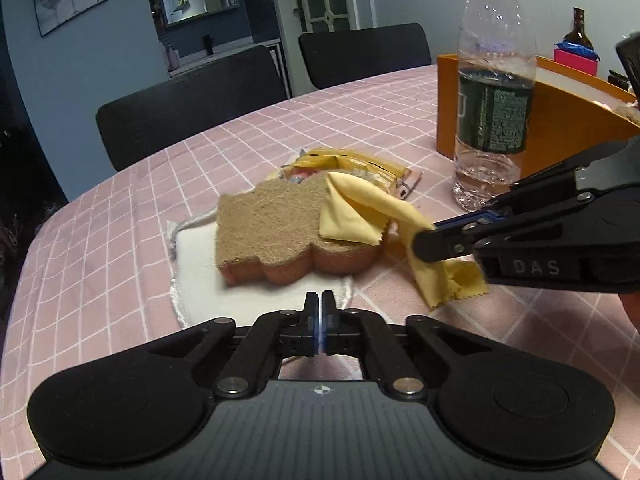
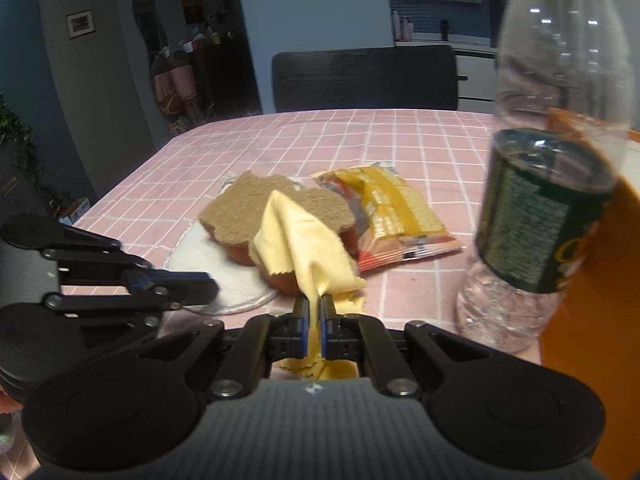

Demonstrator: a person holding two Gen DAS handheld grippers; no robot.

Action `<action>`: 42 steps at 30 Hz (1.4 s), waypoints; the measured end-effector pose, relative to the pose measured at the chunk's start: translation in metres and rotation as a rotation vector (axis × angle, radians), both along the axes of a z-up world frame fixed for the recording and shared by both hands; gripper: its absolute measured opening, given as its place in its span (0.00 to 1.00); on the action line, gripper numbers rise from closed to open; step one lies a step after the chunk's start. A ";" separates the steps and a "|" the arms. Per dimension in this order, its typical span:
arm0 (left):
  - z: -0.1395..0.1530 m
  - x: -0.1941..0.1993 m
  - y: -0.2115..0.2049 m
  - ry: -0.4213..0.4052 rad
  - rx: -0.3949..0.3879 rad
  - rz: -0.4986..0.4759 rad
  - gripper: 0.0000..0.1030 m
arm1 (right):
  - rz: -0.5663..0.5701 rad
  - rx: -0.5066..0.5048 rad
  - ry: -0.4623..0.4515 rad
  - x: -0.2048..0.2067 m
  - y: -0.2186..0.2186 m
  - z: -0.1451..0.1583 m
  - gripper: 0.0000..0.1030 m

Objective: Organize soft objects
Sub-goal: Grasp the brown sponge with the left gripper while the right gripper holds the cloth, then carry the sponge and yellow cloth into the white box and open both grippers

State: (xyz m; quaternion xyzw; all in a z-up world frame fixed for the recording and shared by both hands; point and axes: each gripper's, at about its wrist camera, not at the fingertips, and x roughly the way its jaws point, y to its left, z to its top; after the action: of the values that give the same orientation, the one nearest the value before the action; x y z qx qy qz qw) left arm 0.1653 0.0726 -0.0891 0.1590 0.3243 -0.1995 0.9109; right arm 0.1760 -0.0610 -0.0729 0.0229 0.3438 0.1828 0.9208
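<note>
A yellow cloth [image 1: 360, 212] drapes over a brown cat-shaped sponge [image 1: 272, 232], which lies on a white round pad [image 1: 240, 300]. My right gripper [image 2: 314, 304] is shut on the yellow cloth [image 2: 304, 248] and holds its corner just in front of the sponge [image 2: 240, 208]; it also shows in the left wrist view [image 1: 424, 244]. My left gripper [image 1: 320, 300] is shut and empty, just above the pad's near edge; it shows at the left in the right wrist view [image 2: 208, 288].
A yellow snack packet [image 2: 392, 216] lies behind the sponge. A clear water bottle [image 1: 492, 92] stands at the right, in front of an orange box [image 1: 560, 120]. The pink checked tablecloth [image 1: 120, 240] covers the table; dark chairs [image 1: 192, 104] stand beyond.
</note>
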 end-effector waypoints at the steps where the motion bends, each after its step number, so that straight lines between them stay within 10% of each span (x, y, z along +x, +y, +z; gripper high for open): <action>1: 0.002 0.000 0.001 -0.007 0.002 0.007 0.25 | -0.012 0.006 -0.002 0.000 -0.003 0.001 0.03; 4: 0.009 -0.001 0.004 -0.062 0.008 0.013 0.77 | -0.043 0.020 -0.017 0.002 -0.008 0.005 0.03; 9: 0.014 0.007 0.000 -0.124 0.035 -0.026 0.87 | -0.090 0.002 -0.050 0.007 -0.007 0.010 0.03; 20: -0.008 0.055 0.017 -0.043 0.056 -0.084 0.87 | -0.068 0.005 -0.017 0.023 -0.003 0.005 0.03; 24: -0.010 0.056 0.016 -0.052 0.047 -0.121 0.66 | -0.058 0.004 -0.004 0.025 0.000 0.001 0.03; 42: 0.017 -0.040 0.013 -0.076 0.048 0.230 0.58 | -0.053 0.022 -0.058 -0.039 -0.019 0.023 0.01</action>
State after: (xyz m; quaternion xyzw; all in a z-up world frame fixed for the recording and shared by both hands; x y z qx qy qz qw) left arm 0.1254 0.0853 -0.0723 0.1501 0.3103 -0.0795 0.9354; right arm 0.1368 -0.0800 -0.0497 0.0369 0.3140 0.1626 0.9347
